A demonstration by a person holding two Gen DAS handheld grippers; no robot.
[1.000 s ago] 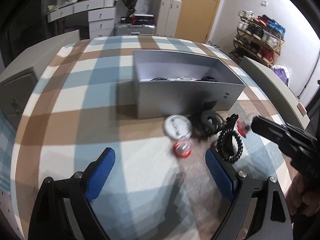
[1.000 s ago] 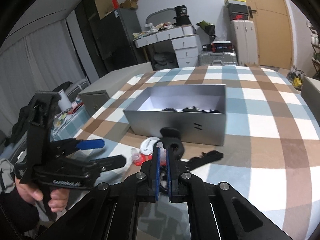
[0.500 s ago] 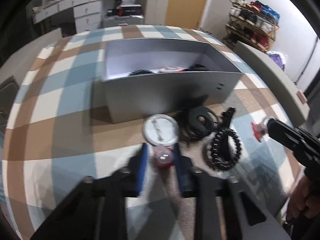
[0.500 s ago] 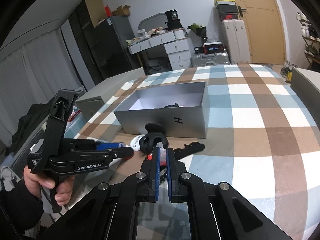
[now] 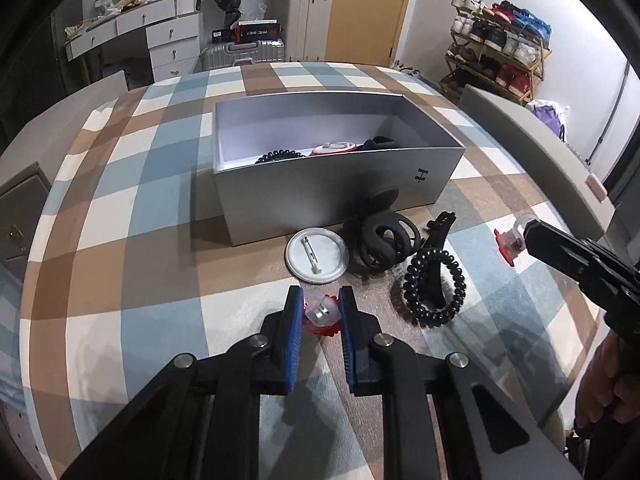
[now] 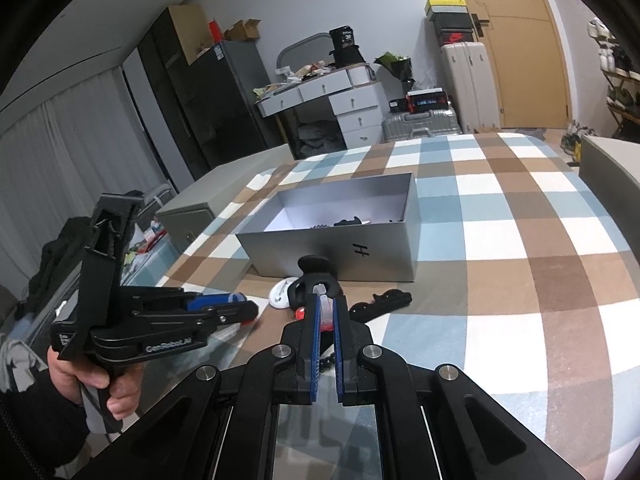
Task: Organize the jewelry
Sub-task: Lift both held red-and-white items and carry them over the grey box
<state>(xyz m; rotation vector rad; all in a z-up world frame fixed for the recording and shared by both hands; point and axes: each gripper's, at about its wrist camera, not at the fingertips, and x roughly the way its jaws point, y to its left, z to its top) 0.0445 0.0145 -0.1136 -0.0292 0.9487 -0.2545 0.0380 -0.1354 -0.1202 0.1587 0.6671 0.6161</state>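
My left gripper is shut on a small clear-and-red ring case just above the checked cloth. My right gripper is shut on a second clear-and-red ring case, held in the air to the right; it also shows in the left wrist view. The open silver box stands ahead and holds a coil tie, a red-rimmed case and a black clip. In front of it lie a white pin badge, a black claw clip, a black coil hair tie and a flat black clip.
A checked cloth covers the table. Grey bench-like furniture runs along the right edge. The left gripper and hand show at the left of the right wrist view. Drawers, suitcases and a shoe rack stand behind.
My left gripper moved forward and closed on the ring case on the cloth. My right gripper, holding its case, has drawn back and risen to the right.
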